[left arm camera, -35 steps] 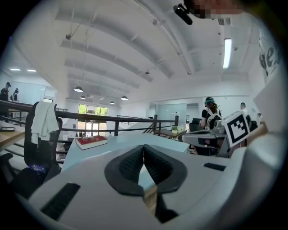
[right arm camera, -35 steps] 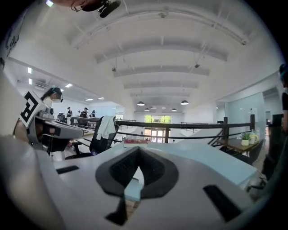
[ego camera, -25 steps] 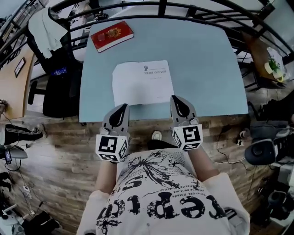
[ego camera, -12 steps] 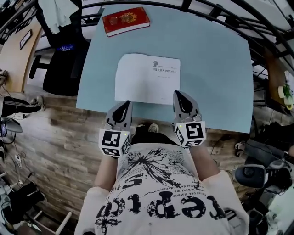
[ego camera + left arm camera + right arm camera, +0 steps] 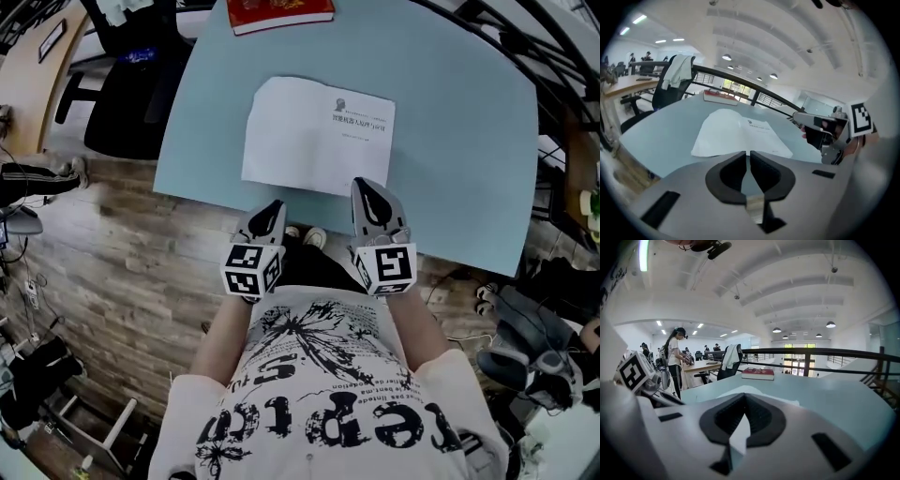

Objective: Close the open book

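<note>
Both tools are closed and empty. The left gripper [image 5: 270,214] has its jaws together with only a hairline between the tips, and the right gripper [image 5: 371,192] has its jaws meeting the same way. The open book [image 5: 319,136] lies flat near the front edge of the table [image 5: 450,141], pages up. A red book [image 5: 281,11] sits well apart at the far edge.

My main worry is the first contact. With the jaws closed I can't pinch a cover, so I would have to slide a tip under a side. On thin paper that could lift one sheet rather than the whole half, or crease it. The tabletop looks smooth, so a sideways nudge may just push the book away unless my other tool holds it down. The left gripper also hangs right at the table's front edge, so I judge a careless forward move could knock that edge.

The head view gives me the whole outline of the book and where each tool stands against it: the right tip just beside the near page edge, the left tip short of it. It tells me little about the jaws. The left gripper view shows its closed tips, the right gripper from the side, and a slight hump in the left page. The right gripper view hides most of the book behind its own jaws, leaving only a white sliver.
</note>
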Available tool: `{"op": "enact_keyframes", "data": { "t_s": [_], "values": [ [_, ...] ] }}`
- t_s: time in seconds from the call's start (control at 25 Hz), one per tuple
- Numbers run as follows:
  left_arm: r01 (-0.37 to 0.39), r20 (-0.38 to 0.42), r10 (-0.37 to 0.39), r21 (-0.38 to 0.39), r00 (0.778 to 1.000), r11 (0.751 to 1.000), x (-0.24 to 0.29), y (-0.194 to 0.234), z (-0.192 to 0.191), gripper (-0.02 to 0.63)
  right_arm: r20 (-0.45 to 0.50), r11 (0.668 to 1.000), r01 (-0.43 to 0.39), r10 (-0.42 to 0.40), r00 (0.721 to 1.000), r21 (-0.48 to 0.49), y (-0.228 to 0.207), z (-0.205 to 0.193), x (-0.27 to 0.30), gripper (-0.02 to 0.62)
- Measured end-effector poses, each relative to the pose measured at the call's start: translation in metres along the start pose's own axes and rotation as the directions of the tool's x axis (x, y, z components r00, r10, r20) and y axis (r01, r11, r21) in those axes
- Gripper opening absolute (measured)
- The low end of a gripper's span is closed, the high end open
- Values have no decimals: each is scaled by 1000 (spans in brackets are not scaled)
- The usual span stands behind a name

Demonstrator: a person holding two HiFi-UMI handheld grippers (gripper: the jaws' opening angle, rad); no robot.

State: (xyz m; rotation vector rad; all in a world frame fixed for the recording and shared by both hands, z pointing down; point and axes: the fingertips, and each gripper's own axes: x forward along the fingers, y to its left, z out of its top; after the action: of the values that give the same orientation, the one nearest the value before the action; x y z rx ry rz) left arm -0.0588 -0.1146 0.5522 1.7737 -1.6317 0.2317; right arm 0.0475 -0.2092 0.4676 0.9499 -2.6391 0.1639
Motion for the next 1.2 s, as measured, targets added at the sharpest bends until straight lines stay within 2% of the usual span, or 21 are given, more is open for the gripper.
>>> {"op": "enact_keyframes", "data": {
  "t_s": [0.04, 0.16, 0.24, 0.36, 0.52, 0.68, 0.76, 0.88, 0.96, 1.08, 1.2],
  "values": [
    [7, -4, -7, -55, 1000, 998, 5, 2, -4, 26, -1, 1000, -6, 6, 1000, -1, 2, -2, 2, 9],
    [23, -6, -25, -216, 1000, 976, 14, 9, -15, 101, -15, 1000, -22, 22, 1000, 1, 9, -10, 5, 9],
    [25, 3, -26, -287, 1000, 958, 20, 14, -18, 134, -24, 1000, -28, 28, 999, -1, 11, -15, 7, 10],
    [27, 16, -23, -360, 1000, 933, 30, 21, -19, 173, -36, 1000, -29, 29, 999, -3, 10, -22, 10, 9],
    [32, 26, -23, -441, 999, 897, 42, 28, -18, 183, -52, 1000, -15, 15, 999, 2, 5, -31, 11, 9],
    [8, -2, -10, -524, 1000, 852, 53, 38, -23, 186, -55, 1000, -1, 1, 998, 5, -2, -35, 11, 9],
    [2, -9, -9, -567, 1000, 824, 56, 41, -24, 184, -54, 1000, 3, -3, 999, -2, -5, -36, 11, 9],
    [10, 18, 1, -639, 1000, 769, 59, 46, -19, 183, -54, 1000, 13, -14, 998, -6, -10, -36, 10, 9],
    [19, 35, 6, -664, 999, 748, 59, 49, -15, 165, -53, 1000, 21, -22, 998, -6, -13, -36, 9, 9],
    [8, 37, 22, -662, 999, 749, 56, 51, -12, 117, -52, 1000, 29, -29, 998, -8, -16, -36, 5, 9],
    [-8, 32, 37, -638, 999, 770, 52, 47, -9, 91, -47, 999, 44, -44, 998, -12, -19, -33, 1, 9]
  ]
}}
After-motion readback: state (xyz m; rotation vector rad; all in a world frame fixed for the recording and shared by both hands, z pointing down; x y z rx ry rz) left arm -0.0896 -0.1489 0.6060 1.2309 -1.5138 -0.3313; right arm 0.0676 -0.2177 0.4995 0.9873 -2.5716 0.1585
